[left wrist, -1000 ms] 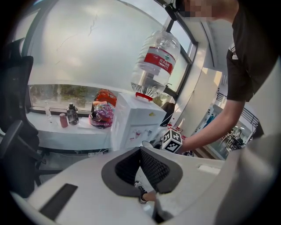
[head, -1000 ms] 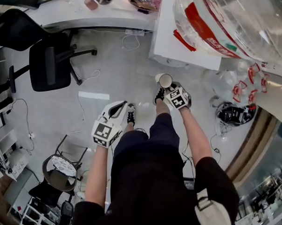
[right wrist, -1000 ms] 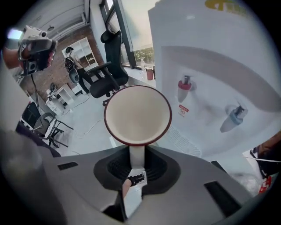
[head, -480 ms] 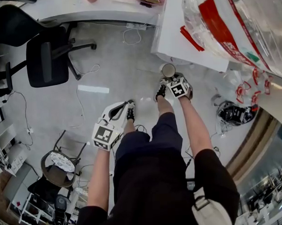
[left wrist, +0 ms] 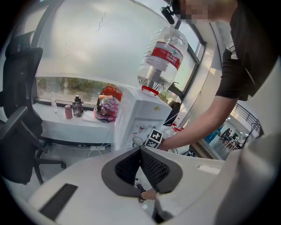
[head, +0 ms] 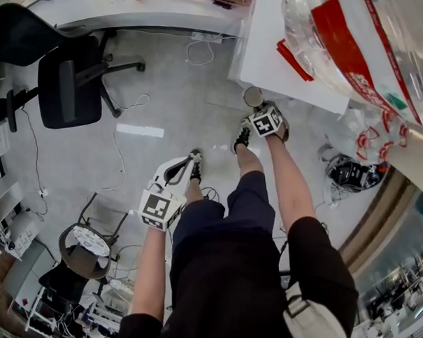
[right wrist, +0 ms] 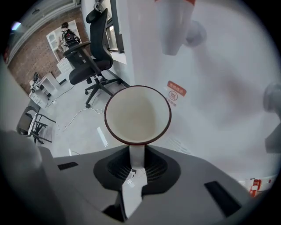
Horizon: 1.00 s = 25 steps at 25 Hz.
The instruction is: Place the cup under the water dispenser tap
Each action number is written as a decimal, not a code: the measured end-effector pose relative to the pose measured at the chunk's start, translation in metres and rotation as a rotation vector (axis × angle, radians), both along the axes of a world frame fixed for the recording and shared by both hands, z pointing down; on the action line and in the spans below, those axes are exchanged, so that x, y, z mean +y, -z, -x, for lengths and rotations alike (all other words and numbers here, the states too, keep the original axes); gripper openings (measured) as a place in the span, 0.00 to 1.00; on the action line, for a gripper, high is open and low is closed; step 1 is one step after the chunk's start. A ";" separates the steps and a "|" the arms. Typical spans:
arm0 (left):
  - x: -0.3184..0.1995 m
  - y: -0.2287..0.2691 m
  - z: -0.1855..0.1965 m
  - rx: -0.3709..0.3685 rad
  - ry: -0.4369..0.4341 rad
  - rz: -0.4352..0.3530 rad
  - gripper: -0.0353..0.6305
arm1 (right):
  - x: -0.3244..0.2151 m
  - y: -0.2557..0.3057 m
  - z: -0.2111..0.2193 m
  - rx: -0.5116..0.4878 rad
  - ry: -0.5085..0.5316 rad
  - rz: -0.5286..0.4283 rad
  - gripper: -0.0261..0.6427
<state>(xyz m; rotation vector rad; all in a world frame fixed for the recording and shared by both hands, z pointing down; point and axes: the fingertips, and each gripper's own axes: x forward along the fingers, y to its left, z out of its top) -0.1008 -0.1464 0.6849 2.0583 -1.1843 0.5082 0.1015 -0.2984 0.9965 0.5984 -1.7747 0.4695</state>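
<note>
A white cup (right wrist: 137,115) with a dark red rim hangs by its handle from my right gripper (right wrist: 137,154), which is shut on the handle. The cup's empty mouth faces the camera, close to the white front of the water dispenser (right wrist: 219,88), below a white tap (right wrist: 175,26). From the head view the cup (head: 253,97) sits just ahead of the right gripper (head: 259,110), beside the dispenser (head: 277,64) and its bottle (head: 359,32). My left gripper (head: 192,156) hangs low by the person's leg, pads (left wrist: 151,167) together with nothing held.
A black office chair (head: 68,80) stands on the floor at the left, with a white desk (head: 134,10) behind it. Cables trail over the floor (head: 126,133). A black bag (head: 348,173) lies to the dispenser's right. The person's shoes (head: 242,135) stand just short of the dispenser.
The right gripper has carried the cup down and closer to the dispenser front. The left gripper has sunk a little at the person's side.
</note>
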 end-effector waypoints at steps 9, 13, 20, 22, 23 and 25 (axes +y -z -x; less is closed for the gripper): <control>0.009 -0.010 0.001 0.000 0.018 0.032 0.05 | -0.016 -0.014 -0.002 0.063 -0.059 -0.016 0.10; 0.013 -0.014 0.003 0.000 0.031 0.036 0.05 | -0.022 -0.020 -0.002 0.070 -0.067 -0.022 0.10; 0.016 -0.019 0.002 -0.008 0.031 0.019 0.05 | -0.026 -0.027 -0.005 0.094 -0.081 -0.043 0.10; 0.019 -0.021 0.001 -0.006 0.035 0.050 0.05 | -0.029 -0.027 -0.006 0.094 -0.089 -0.054 0.10; 0.020 -0.021 0.001 -0.006 0.035 0.055 0.05 | -0.030 -0.027 -0.006 0.092 -0.091 -0.057 0.10; 0.020 -0.023 0.000 -0.007 0.035 0.056 0.05 | -0.032 -0.028 -0.006 0.086 -0.092 -0.060 0.10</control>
